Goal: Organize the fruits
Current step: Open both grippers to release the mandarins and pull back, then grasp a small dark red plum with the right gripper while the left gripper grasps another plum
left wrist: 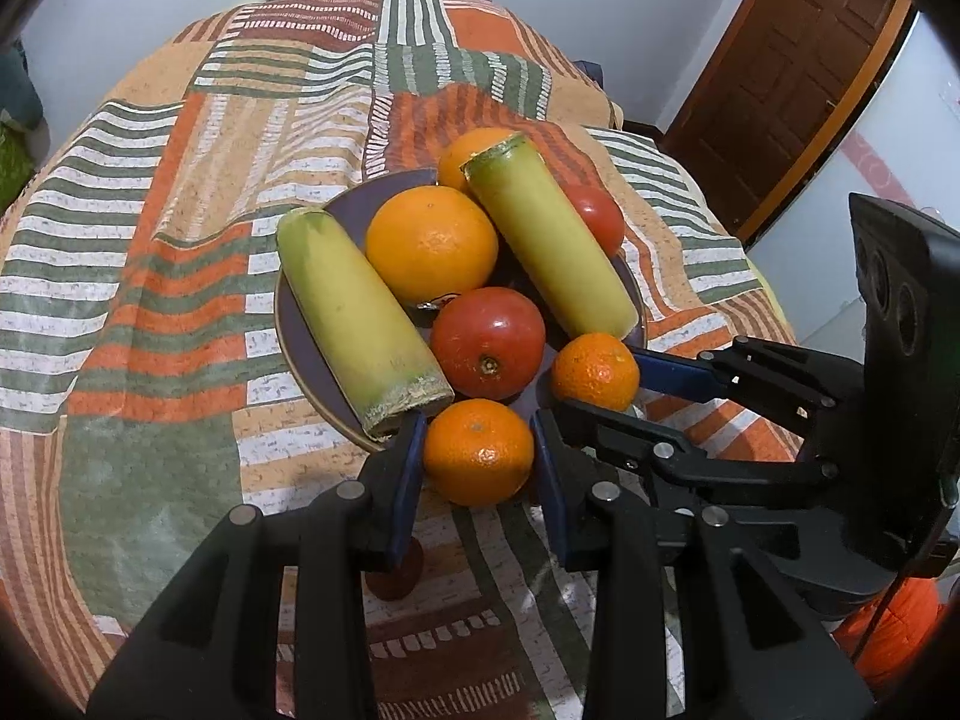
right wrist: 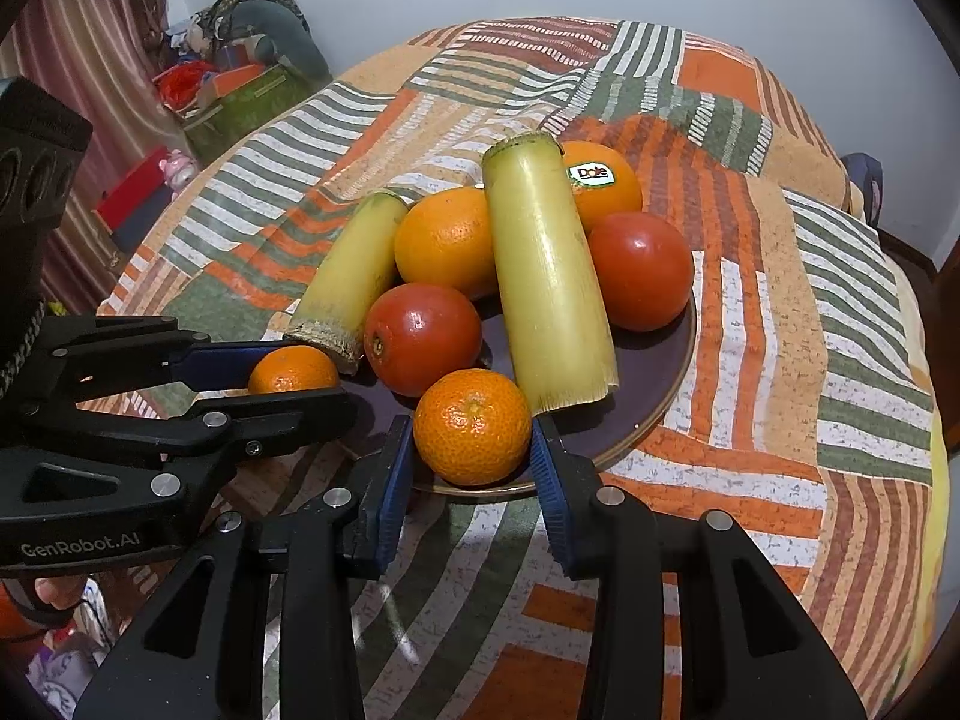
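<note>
A dark purple plate (left wrist: 300,348) (right wrist: 654,384) holds two yellow-green cane pieces (left wrist: 354,318) (left wrist: 546,246), two large oranges (left wrist: 432,243) (right wrist: 606,180) and two red tomatoes (left wrist: 487,342) (right wrist: 642,270). My left gripper (left wrist: 477,450) is closed on a small tangerine (left wrist: 478,451) at the plate's near edge. My right gripper (right wrist: 472,447) is closed on another small tangerine (right wrist: 472,426), also at the plate's near rim. Each gripper shows in the other's view: the right gripper (left wrist: 606,381) and the left gripper (right wrist: 288,381).
A striped orange, green and white cloth (left wrist: 150,312) covers the round table. A brown door (left wrist: 798,78) stands at the back right. Boxes and clutter (right wrist: 222,96) lie on the floor at the left.
</note>
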Action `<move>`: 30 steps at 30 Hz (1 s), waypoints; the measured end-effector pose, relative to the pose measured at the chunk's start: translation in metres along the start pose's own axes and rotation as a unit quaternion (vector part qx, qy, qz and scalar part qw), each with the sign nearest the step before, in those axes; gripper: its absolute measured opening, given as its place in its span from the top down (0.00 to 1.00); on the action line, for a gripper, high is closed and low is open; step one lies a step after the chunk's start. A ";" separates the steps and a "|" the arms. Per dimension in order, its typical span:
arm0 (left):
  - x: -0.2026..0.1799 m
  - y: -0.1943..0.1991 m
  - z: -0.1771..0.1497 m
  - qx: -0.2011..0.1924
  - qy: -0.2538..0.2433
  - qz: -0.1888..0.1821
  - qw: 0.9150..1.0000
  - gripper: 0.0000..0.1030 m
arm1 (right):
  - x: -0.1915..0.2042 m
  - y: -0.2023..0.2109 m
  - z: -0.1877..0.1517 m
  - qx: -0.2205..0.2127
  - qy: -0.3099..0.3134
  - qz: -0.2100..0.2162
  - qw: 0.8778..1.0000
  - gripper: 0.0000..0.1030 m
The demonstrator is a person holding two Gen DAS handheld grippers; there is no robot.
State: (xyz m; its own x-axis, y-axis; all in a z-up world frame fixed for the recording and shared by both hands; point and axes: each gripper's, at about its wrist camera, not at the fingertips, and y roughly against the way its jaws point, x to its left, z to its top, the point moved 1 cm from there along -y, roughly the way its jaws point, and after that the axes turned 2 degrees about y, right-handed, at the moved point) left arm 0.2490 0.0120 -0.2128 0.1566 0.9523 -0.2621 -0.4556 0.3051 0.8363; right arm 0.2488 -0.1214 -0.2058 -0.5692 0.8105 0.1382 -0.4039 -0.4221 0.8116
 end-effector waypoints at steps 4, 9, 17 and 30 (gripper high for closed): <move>0.002 0.002 0.000 0.001 0.003 0.004 1.000 0.66 | 0.000 0.001 0.001 0.004 -0.001 -0.001 1.000 0.63; 0.005 0.015 -0.003 -0.017 0.002 0.018 1.000 0.55 | -0.001 0.008 0.000 -0.005 -0.009 -0.002 1.000 0.47; 0.008 0.039 -0.006 -0.048 -0.006 0.032 0.998 0.51 | 0.005 0.024 -0.006 -0.015 -0.002 -0.007 1.000 0.47; -0.001 0.008 -0.032 0.007 -0.023 0.020 1.000 0.51 | 0.006 0.027 -0.020 -0.009 0.004 -0.004 1.000 0.47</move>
State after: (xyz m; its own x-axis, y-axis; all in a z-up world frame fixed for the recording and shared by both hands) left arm 0.2169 0.0141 -0.2216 0.1782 0.9622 -0.2059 -0.4495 0.2658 0.8528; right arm 0.2198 -0.1359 -0.1942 -0.5718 0.8105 0.1270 -0.4210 -0.4228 0.8025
